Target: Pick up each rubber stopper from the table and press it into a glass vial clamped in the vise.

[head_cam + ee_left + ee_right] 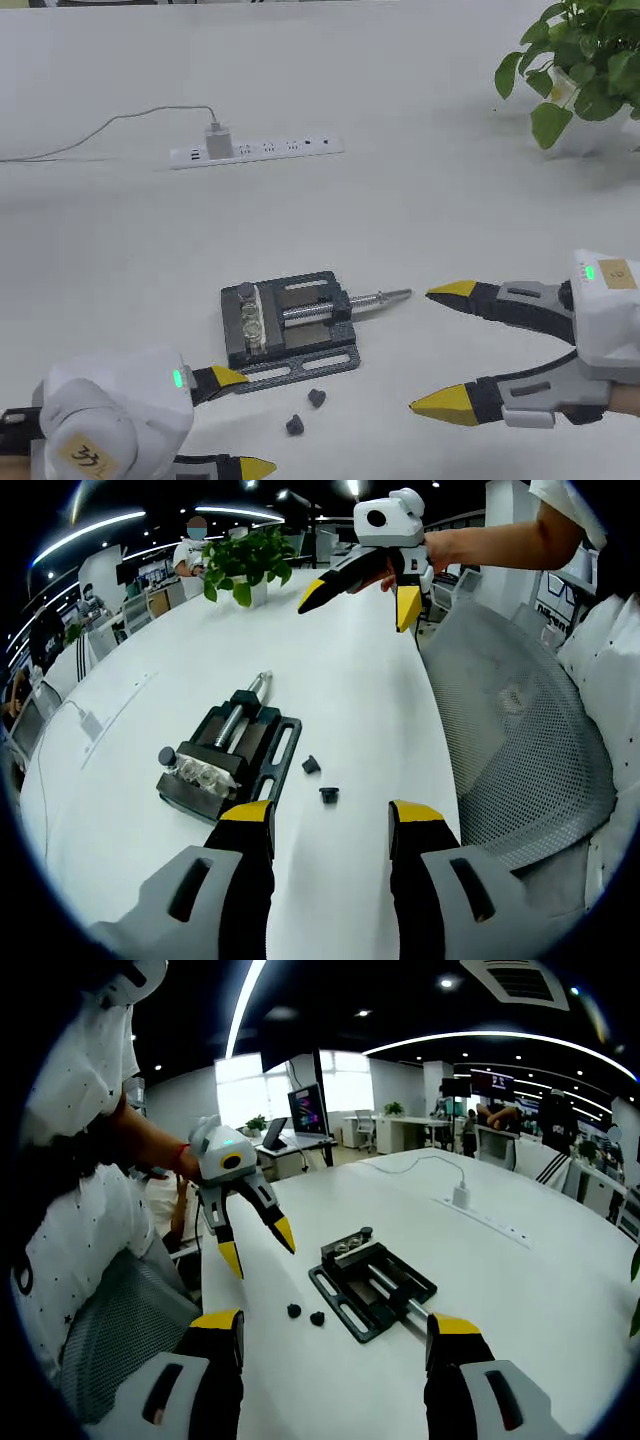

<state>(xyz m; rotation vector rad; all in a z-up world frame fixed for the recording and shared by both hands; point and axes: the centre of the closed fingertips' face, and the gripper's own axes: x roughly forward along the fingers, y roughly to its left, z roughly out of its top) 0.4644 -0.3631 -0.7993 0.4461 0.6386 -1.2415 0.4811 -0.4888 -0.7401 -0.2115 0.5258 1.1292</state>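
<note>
You are working in an open-plan office. Your long white worktop (420, 90) carries a white power strip (256, 151) with a white charger block (218, 138) plugged into it, and a leafy green potted plant (585, 60) stands near its far end. A grey mesh office chair (510, 730) stands just beside the worktop. Around you, rows of pale desks (400, 1130) fill the room, and a lit computer monitor (308, 1108) stands by the windows. Other people (555, 1110) are among the desks. Long curved strip lights (480, 1038) and a square ceiling air vent (520, 974) hang overhead.
</note>
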